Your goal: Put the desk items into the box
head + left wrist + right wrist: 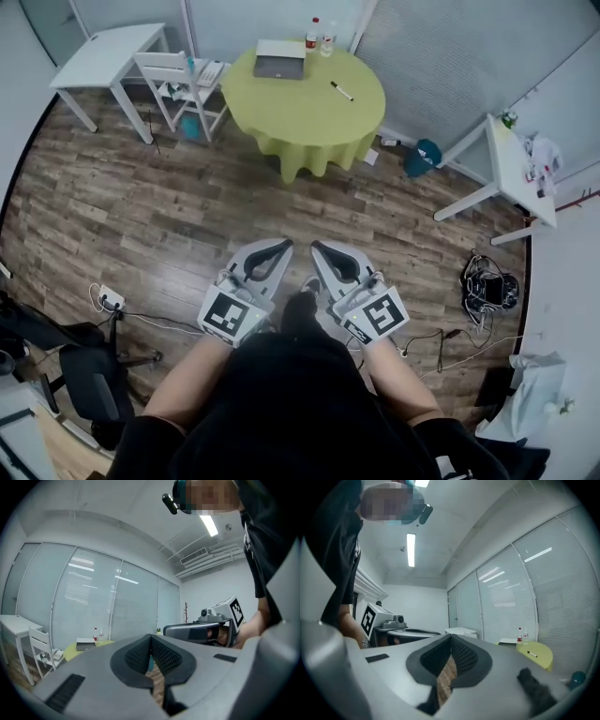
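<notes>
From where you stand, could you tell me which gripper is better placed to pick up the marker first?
Right, narrowly: the right gripper and left gripper are both shut and equally far from the table, but the marker lies right of the box.

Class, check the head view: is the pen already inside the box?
No, the pen lies on the green table, apart from the box.

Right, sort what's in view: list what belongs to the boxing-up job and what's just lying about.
Job:
box, marker, bottles, all on the green table.

Lying about:
white chair, teal bin, floor cables, black office chair.
</notes>
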Demonstrator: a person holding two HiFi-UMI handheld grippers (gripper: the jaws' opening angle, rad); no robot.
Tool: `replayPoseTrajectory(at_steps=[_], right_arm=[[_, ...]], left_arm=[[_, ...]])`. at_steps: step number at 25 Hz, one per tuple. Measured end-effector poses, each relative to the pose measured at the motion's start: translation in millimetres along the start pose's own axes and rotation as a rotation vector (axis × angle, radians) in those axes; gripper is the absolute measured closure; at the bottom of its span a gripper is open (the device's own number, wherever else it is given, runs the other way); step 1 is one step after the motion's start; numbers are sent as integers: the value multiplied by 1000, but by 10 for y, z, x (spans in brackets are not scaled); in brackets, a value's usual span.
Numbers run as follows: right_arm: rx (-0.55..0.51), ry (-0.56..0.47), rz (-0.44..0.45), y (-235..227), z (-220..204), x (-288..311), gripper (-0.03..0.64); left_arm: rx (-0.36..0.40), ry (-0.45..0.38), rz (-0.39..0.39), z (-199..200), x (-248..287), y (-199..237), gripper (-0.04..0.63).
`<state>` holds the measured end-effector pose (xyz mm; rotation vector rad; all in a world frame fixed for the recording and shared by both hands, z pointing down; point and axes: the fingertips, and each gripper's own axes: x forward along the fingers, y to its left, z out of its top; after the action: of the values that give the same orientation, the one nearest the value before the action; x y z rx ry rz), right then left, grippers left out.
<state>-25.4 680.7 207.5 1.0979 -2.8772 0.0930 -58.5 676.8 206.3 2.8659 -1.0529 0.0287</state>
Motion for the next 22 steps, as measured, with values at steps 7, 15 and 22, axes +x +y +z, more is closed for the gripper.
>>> replayPoseTrajectory(at_steps=[7,15,22], right_arm=[[-17,8,47,-449,107,252,600],[-20,6,80,-1197,183,404,600],[10,9,118,-1810,143,501,600]], left_arm=[[-2,-7,14,104,434,231,583],[3,14,31,155,1138,472,583],[1,23,72,196,1718,655,583]])
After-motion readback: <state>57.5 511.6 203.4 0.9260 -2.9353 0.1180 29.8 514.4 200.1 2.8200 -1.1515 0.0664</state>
